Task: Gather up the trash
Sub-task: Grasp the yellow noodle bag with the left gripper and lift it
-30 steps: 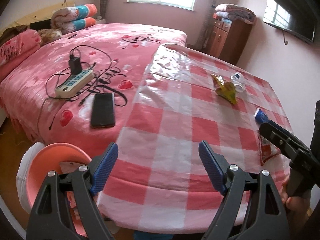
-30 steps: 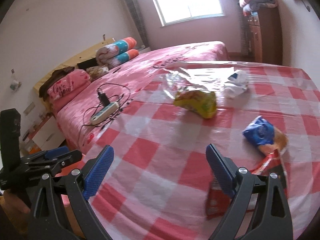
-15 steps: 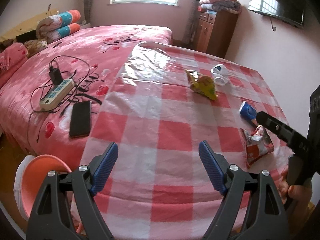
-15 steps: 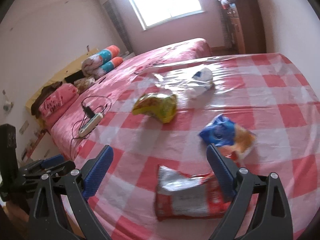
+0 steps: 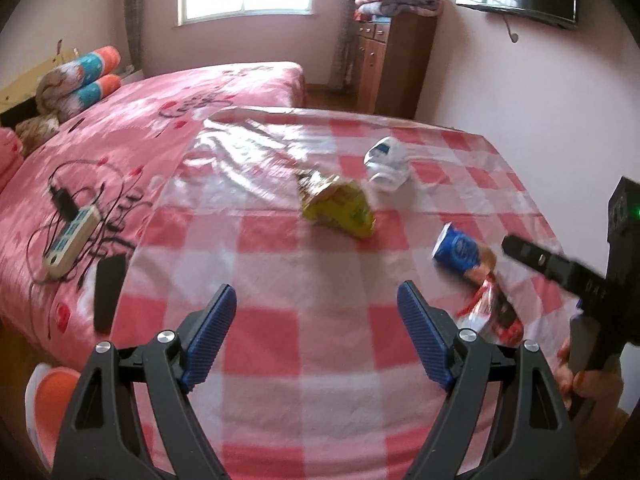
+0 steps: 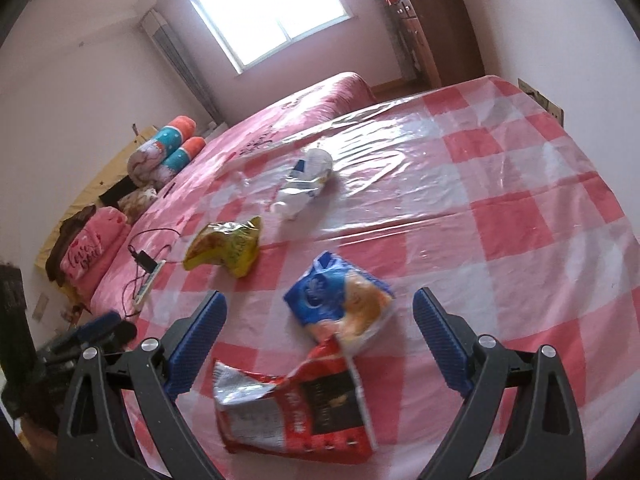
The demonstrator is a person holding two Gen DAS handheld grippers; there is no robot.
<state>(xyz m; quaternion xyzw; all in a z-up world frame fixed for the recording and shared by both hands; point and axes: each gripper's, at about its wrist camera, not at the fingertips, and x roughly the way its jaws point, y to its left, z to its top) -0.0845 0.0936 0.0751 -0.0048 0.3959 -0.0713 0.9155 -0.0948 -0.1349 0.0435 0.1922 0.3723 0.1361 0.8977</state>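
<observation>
Standing wide apart with nothing between them, the blue-padded fingers of the right gripper (image 6: 318, 334) frame two wrappers at the near right edge of the table (image 6: 520, 216), which suggests this hand is lining up a first pick. Nearest is a red snack bag (image 6: 296, 408), torn open and lying flat; just beyond it and overlapping its far corner is a blue and orange snack bag (image 6: 340, 306), puffed up a little. Neither is touched yet.

The left gripper (image 5: 316, 336) has its fingers spread as well, empty, over bare checked cloth at the near middle of the table. No trash lies between them; it seems to be waiting or moving in while the other hand works. In the left view the right gripper shows as a dark arm at the right edge, with the person's hand (image 5: 588, 380) on its handle.

Farther out, a yellow snack bag (image 5: 340, 208) sits crumpled near the table's centre, and a white and blue crumpled wrapper (image 5: 386, 164) lies just beyond it to the right. All four pieces rest loose on the glossy plastic cover, well apart from the edges, so each can be taken from above.

To the left of the table is a bed (image 5: 224, 92) carrying a power strip (image 5: 70, 240) and a black phone (image 5: 108, 294), not trash. At the near left, below the table edge, an orange and white bin (image 5: 48, 396) shows partly, likely where the wrappers go.
</observation>
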